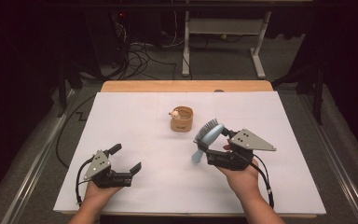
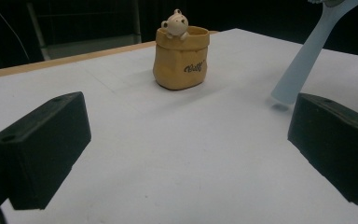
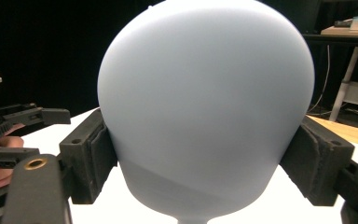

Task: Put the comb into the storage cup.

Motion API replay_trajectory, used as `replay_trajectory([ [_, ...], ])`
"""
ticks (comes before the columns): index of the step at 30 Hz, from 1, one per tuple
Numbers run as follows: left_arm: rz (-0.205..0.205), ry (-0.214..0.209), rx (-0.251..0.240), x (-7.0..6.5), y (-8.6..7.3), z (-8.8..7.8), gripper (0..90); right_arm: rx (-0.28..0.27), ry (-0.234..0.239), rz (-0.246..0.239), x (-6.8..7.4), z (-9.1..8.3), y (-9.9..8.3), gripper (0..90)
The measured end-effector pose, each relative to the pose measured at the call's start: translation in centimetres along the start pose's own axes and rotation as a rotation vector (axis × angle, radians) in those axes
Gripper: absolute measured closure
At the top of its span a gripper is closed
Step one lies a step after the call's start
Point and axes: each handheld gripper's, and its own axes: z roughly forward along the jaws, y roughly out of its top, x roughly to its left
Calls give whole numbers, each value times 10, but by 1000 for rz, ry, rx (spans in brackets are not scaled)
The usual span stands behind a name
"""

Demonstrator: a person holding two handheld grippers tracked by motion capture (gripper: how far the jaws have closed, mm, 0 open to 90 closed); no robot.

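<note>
- We see the right gripper [image 1: 208, 148] clamping the pale blue hairbrush [image 1: 208, 136] by its head, right of centre.
- Our left gripper [image 1: 127, 158] stands wide open, empty, near left.
- The bear pot [image 1: 181, 118] sits farther back, apart.

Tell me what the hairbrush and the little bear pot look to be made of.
Hairbrush: likely plastic, pale blue, with a smooth matte back showing soft, even shading in the right gripper view; its dark bristles look stiff, material unclear. Bear pot: probably glazed ceramic or resin, mustard yellow, moulded like a rolled-down paper bag with soft creases, a faint sheen and printed lettering; the look leaves it open.
</note>
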Motion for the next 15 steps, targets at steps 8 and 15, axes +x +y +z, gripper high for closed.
replay_trajectory([
  [8, 22, -13, 13, -4, -1, 2, 0, -5, -26, 6, -10, -8, -2, 206],
  [15, 14, -6, 11, -1, 0, 1, 0, -13, -57, 7, -22, -17, 0, 206],
])
